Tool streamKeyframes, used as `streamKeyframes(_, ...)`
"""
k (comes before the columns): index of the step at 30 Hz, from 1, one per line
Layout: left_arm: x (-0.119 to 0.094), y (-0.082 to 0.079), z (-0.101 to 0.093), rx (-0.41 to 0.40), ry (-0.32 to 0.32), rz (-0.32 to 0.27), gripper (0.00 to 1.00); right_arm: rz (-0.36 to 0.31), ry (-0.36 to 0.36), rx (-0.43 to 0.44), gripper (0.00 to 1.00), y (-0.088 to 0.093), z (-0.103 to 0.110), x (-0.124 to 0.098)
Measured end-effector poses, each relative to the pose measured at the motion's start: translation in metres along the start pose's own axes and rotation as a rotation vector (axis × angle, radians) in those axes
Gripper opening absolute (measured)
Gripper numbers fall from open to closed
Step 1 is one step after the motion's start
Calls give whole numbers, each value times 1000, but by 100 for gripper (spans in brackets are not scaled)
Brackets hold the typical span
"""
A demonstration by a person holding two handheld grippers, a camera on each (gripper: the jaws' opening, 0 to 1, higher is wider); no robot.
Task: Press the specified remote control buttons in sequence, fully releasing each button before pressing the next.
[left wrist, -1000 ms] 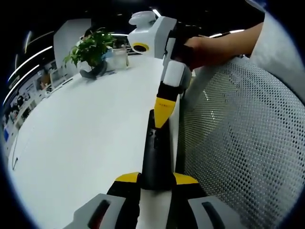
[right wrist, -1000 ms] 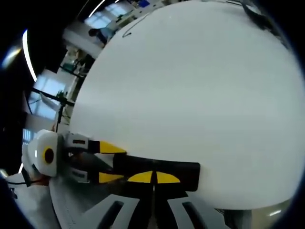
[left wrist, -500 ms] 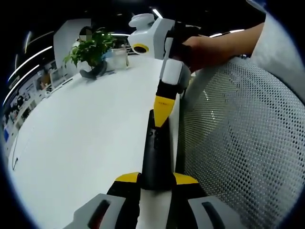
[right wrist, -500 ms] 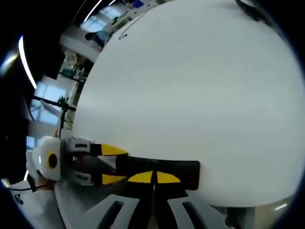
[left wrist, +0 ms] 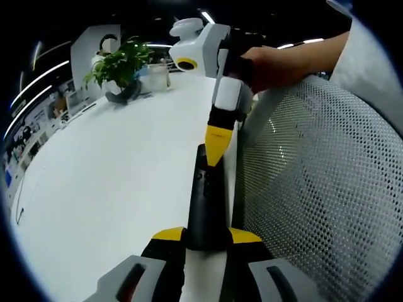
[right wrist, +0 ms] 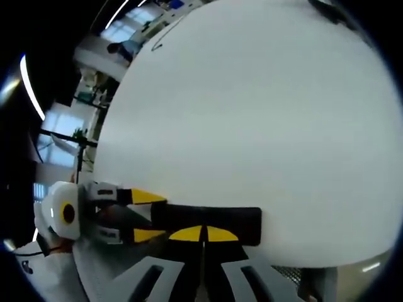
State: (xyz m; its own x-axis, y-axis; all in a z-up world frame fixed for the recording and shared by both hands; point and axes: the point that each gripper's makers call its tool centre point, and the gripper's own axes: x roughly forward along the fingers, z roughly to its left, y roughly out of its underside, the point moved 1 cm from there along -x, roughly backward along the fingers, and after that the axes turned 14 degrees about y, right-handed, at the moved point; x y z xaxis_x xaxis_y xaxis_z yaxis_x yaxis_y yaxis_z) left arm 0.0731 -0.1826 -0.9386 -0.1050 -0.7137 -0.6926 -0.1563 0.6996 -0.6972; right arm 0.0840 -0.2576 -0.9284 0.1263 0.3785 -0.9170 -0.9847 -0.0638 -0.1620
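Smooth white table (left wrist: pixel 113 176) bears slim black remote (left wrist: pixel 206 201), gripped by left tool (left wrist: pixel 206 236).

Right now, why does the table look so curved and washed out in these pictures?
In the right gripper view the fisheye lens bulges the white table into a dome, evenly bright, with almost no shadow. In the left gripper view the table edge bends too; the remote control stays sharp, the plant softer.
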Motion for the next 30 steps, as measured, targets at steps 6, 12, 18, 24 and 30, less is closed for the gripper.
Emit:
streamKeyframes(6,0,0,0,1,0,0,25,10,2,-1,0,1,0,0)
streamKeyframes(12,0,0,0,1,0,0,25,-2,31,-53,0,2,1,1)
streamKeyframes(18,0,0,0,2,1,0,25,-6,36,-64,0,2,0,2)
streamKeyframes(24,0,0,0,2,0,2,25,-10,29,-59,0,0,0,2)
streamKeyframes(30,-1,0,0,3,-1,6,25,-6,20,-47,0,0,0,1)
